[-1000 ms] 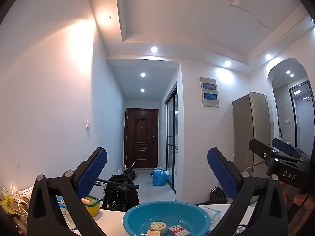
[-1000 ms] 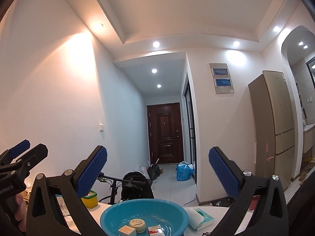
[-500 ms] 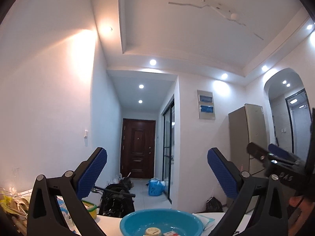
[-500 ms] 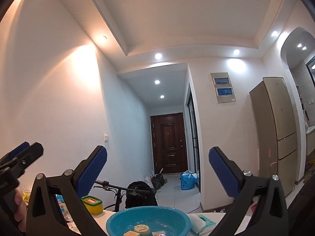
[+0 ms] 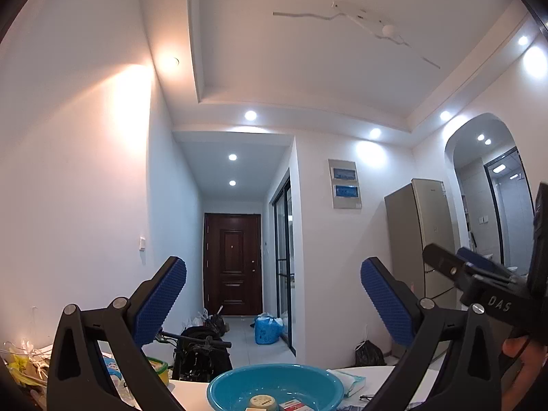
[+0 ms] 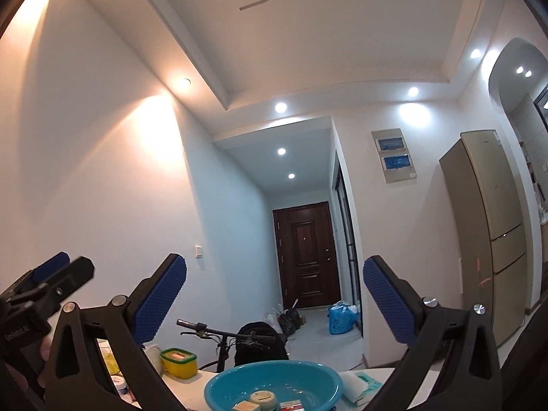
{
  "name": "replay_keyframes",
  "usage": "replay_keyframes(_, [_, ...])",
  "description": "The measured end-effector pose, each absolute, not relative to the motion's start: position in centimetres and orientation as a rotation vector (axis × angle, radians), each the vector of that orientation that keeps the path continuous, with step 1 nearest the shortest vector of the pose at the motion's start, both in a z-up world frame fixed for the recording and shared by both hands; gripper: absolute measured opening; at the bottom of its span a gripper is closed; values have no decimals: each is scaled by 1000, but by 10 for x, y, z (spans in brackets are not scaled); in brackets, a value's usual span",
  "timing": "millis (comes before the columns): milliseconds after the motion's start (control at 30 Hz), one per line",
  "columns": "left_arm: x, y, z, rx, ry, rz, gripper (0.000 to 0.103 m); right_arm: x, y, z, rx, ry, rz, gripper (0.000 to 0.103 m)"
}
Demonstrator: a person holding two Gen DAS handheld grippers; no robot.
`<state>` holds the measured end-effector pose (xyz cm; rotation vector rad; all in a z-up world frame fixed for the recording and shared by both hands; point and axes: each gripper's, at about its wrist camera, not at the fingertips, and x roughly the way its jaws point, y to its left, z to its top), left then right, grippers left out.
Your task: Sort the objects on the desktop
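With both grippers' jaws spread and empty, tilted up, a pause between picks is judged; the blue basin (image 6: 272, 385) at lower centre holds items, so lowering toward the counter (image 6: 387, 375) is needed.

Basin (image 6: 274, 382) on table (image 6: 383, 375), tissue pack (image 6: 359, 385) right (bicycle (image 6: 226, 337) behind).

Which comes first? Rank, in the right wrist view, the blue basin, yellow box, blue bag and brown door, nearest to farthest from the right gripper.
1. Blue basin, just ahead of the right gripper, centre.
2. Yellow box, left, at the table's far edge.
3. Blue bag, hallway floor, right.
4. Brown door, hallway's end.
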<state>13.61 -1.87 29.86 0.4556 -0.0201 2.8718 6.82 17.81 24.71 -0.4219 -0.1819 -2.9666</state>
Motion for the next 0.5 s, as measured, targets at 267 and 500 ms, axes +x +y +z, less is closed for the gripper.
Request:
replay_keyframes(267, [164, -19, 300, 480, -3, 2857, 103, 89, 178, 247, -393, -133, -2982, 103])
replay_keyframes(500, [176, -15, 310, 456, -21, 2791, 103, 107, 173, 248, -387, -112, -2981, 103])
